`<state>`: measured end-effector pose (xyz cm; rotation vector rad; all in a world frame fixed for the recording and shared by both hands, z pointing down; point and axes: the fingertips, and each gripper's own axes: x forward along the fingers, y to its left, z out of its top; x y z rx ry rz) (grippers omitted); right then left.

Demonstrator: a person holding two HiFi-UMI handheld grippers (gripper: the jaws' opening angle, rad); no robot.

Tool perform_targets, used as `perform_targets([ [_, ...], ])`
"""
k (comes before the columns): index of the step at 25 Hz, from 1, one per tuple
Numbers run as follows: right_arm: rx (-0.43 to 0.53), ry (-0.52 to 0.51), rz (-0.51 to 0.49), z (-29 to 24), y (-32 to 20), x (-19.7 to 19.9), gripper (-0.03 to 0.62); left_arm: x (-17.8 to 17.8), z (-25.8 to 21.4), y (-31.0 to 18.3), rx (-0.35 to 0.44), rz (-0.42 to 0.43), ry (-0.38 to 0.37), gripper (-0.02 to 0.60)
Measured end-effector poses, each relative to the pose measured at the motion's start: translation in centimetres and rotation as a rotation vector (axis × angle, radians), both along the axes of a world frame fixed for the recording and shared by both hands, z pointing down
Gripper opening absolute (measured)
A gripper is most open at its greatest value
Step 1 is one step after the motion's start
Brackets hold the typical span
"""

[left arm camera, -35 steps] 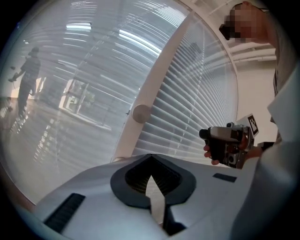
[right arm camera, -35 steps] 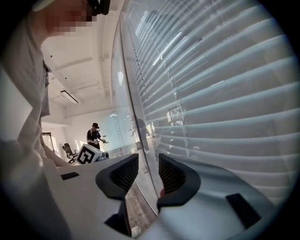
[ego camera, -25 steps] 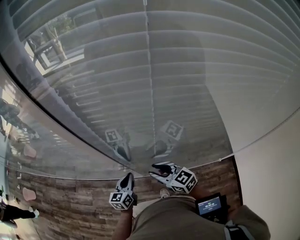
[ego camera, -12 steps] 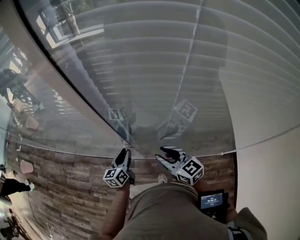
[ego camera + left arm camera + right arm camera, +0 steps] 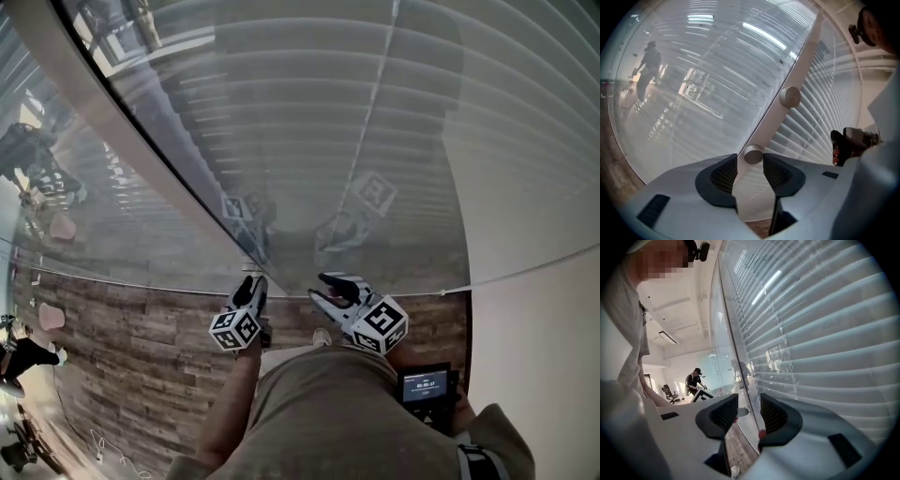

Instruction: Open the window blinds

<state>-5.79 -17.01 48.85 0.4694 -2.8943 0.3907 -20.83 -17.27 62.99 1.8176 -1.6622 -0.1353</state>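
Right between the tips of our left gripper (image 5: 750, 159), whose jaws had just been opening and gripped nothing, sat the lower knob (image 5: 753, 154) on the post (image 5: 806, 56) slanting up-right, the blinds (image 5: 825, 112) lying behind the glass (image 5: 693, 70) beyond, while our right gripper (image 5: 321, 287), open and empty, stood farther off.

Three cameras crowd the blinds (image 5: 309, 122)
Head view looks steeply down, with them at twelve o'clock; both gripper views sit nearer, facing that same stretch.
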Motion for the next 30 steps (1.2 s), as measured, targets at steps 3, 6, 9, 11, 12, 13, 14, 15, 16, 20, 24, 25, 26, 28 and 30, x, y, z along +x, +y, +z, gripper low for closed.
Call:
perform_targets([
  [3,0.005,0.006,0.015,0.1,-0.6,0.1,0.143,-0.2,-0.5,-0.8,0.014,0.004,0.020,0.178],
  [6,0.003,0.000,0.034,0.1,-1.1,0.3,0.143,-0.1,-0.8,-1.3,0.015,0.009,0.025,0.173],
  [9,0.013,0.000,0.037,0.0,-0.8,0.3,0.143,-0.1,-0.9,-1.2,0.010,0.004,0.000,0.137],
  [11,0.017,-0.002,0.039,-0.1,-0.7,0.4,0.143,0.0,-0.8,-1.2,0.010,0.000,-0.012,0.137],
  [12,0.020,-0.002,0.043,0.0,-0.7,0.4,0.143,0.1,-0.8,-1.2,0.010,-0.003,-0.013,0.135],
  [13,0.025,-0.002,0.048,-0.1,-0.7,0.5,0.143,0.1,-0.8,-1.2,0.009,-0.005,-0.015,0.135],
  [14,0.031,-0.001,0.054,-0.1,-0.8,0.5,0.143,0.1,-0.9,-1.2,0.008,-0.005,-0.017,0.135],
  [15,0.036,0.000,0.059,-0.2,-0.8,0.5,0.143,0.1,-1.0,-1.2,0.007,-0.004,-0.023,0.135],
  [16,0.040,0.002,0.064,-0.2,-0.8,0.5,0.143,0.1,-1.1,-1.2,0.005,0.000,-0.037,0.134],
  [20,0.048,0.014,0.074,-0.3,-0.9,0.3,0.143,0.1,-1.3,-1.3,-0.006,0.022,-0.126,0.133],
  [24,0.062,0.028,0.073,0.0,-0.8,0.3,0.142,0.2,-1.2,-1.5,-0.013,0.031,-0.220,0.133],
  [25,0.064,0.030,0.072,0.1,-0.8,0.3,0.143,0.3,-1.2,-1.6,-0.018,0.030,-0.246,0.133],
  [26,0.066,0.031,0.071,0.1,-0.9,0.4,0.142,0.4,-1.2,-1.6,-0.024,0.028,-0.271,0.133],
  [28,0.063,0.033,0.068,0.1,-0.8,0.5,0.142,0.5,-1.3,-1.7,-0.034,0.024,-0.308,0.133],
  [30,0.060,0.036,0.067,0.2,-0.7,0.5,0.142,0.6,-1.2,-1.6,-0.038,0.025,-0.339,0.133],
])
